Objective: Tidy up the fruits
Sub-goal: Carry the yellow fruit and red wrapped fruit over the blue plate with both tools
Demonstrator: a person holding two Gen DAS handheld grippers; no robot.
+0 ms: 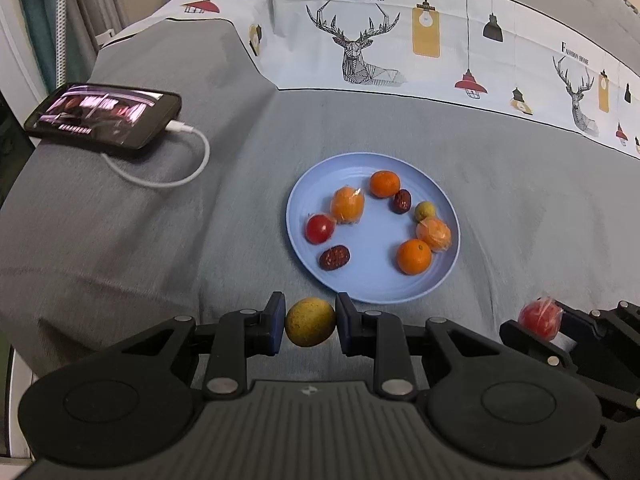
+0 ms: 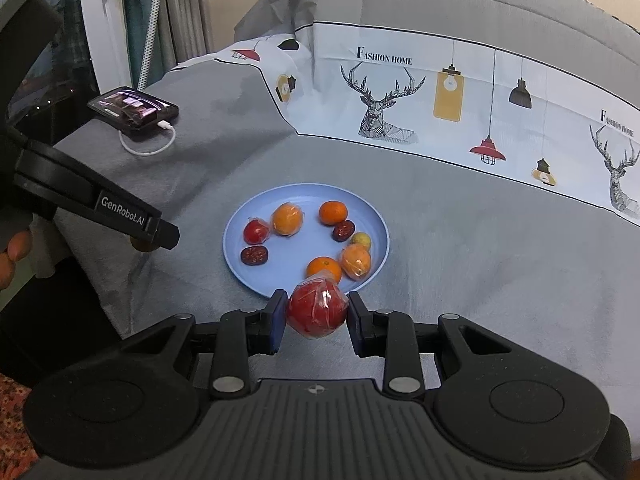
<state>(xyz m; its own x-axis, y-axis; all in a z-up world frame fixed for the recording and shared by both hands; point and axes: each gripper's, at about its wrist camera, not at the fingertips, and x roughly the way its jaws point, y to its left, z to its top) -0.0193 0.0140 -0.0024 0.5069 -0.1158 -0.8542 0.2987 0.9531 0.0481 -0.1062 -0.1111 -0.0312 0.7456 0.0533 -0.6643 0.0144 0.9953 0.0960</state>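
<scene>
A wide stretch of grey bedcover (image 1: 120,240) lies bare around the blue plate (image 1: 316,280), with a phone (image 1: 104,114) near its far left edge. On the plate are seen three oranges, two wrapped orange fruits, two dates, a wrapped tomato and a small yellowish fruit. The left gripper (image 1: 310,322) is clenched on a yellow-green fruit (image 1: 310,322) just before the plate's near rim; a wrapped red fruit (image 2: 317,312) is grasped by the right gripper (image 2: 317,312).

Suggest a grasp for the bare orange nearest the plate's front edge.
Grip the orange across its widest middle, coming from above. It is round, so any pad line through the centre works, but a wrapped orange sits just behind it on the plate, perhaps touching. Probably set the fingers left and right, where the plate is bare.
</scene>
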